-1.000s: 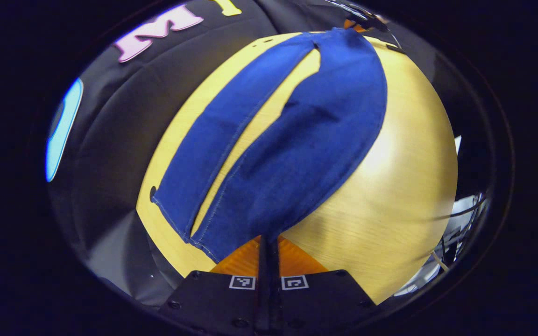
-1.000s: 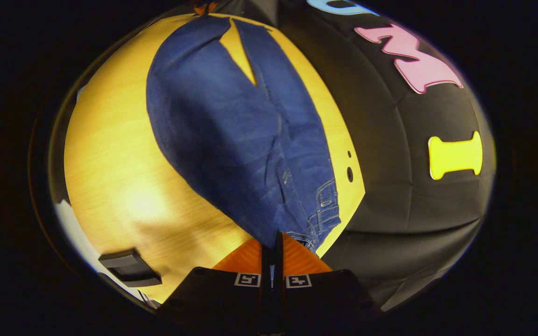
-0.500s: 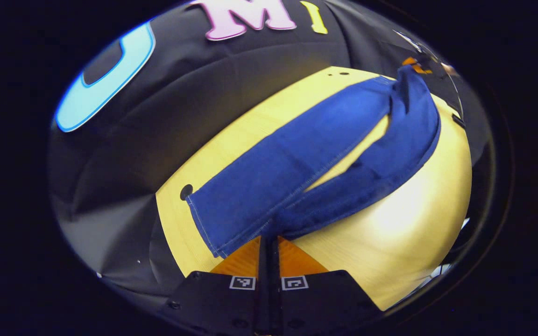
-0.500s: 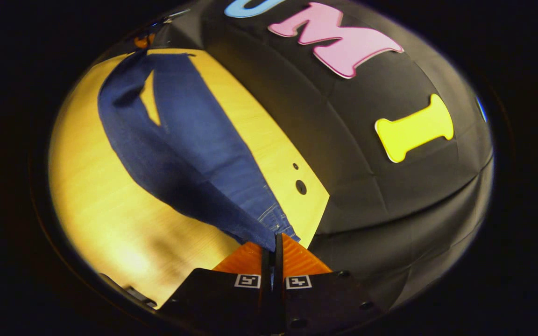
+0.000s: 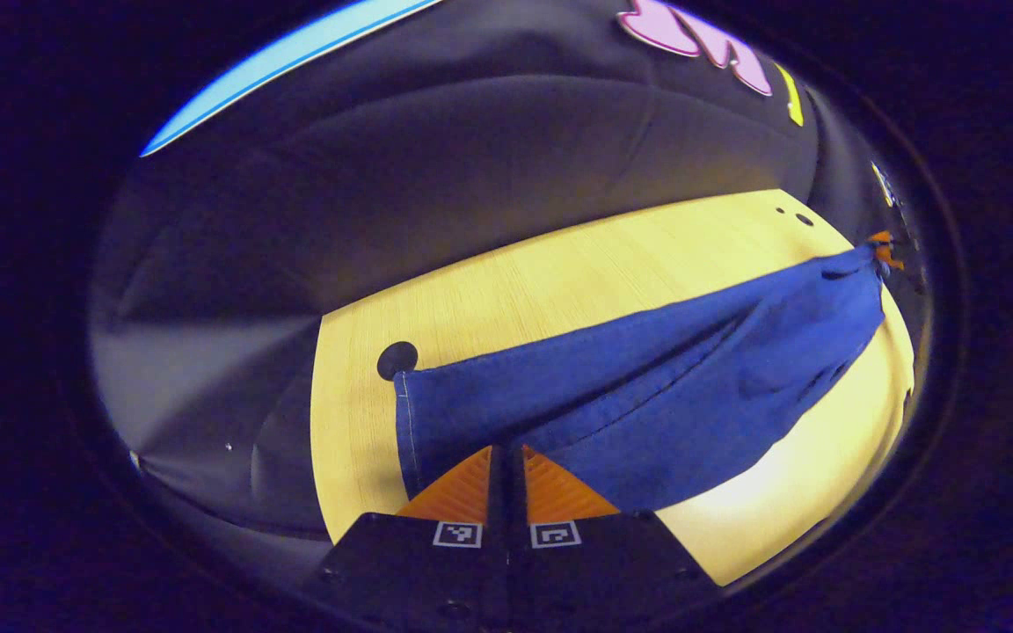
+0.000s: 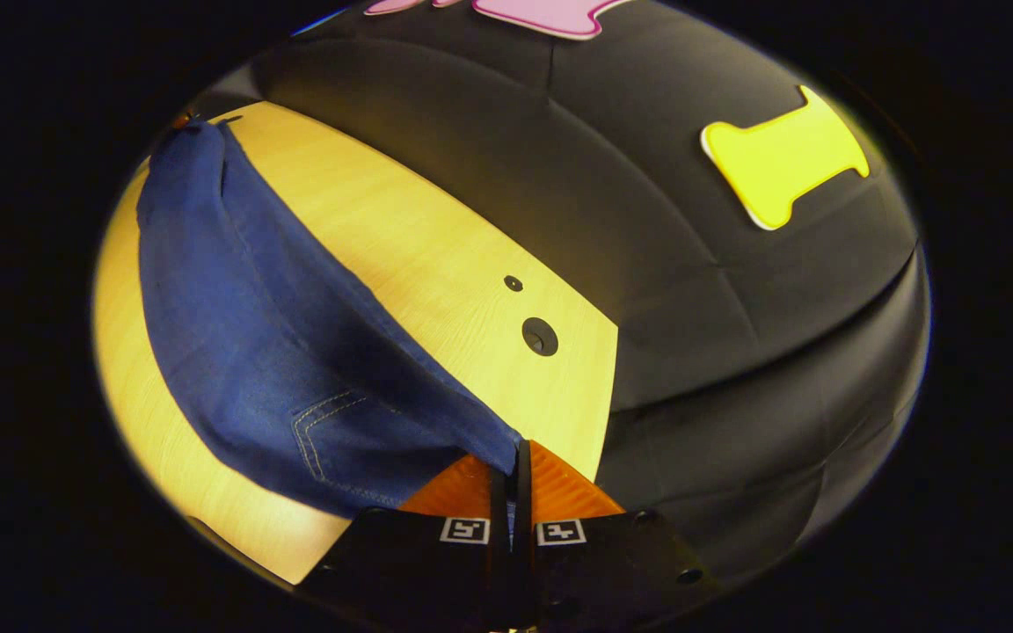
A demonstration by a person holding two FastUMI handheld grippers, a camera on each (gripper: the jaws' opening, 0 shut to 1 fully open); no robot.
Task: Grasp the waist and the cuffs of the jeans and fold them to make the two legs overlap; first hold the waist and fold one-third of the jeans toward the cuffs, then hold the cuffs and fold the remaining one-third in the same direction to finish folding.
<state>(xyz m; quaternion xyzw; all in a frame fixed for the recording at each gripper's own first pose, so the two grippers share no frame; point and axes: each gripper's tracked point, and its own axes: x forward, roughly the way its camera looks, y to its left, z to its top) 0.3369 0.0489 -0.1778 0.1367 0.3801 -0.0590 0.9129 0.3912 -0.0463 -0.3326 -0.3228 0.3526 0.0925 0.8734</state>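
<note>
While both grippers (image 5: 506, 453) (image 6: 513, 448) pinch the jeans (image 5: 647, 396) (image 6: 278, 352), denim stretches toward two o'clock across the table (image 5: 559, 281).

Far side: bare wooden table (image 5: 559, 281) runs open between the jeans (image 5: 647, 404) and the far edge, where the black cloth wall (image 5: 471, 158) rises and closes it off.
Near side: a bare strip of table lies open along the near edge.
Across the middle: the jeans span the table lengthwise.
Corners: small round holes (image 6: 539, 336) sit flush near the far corners.
</note>
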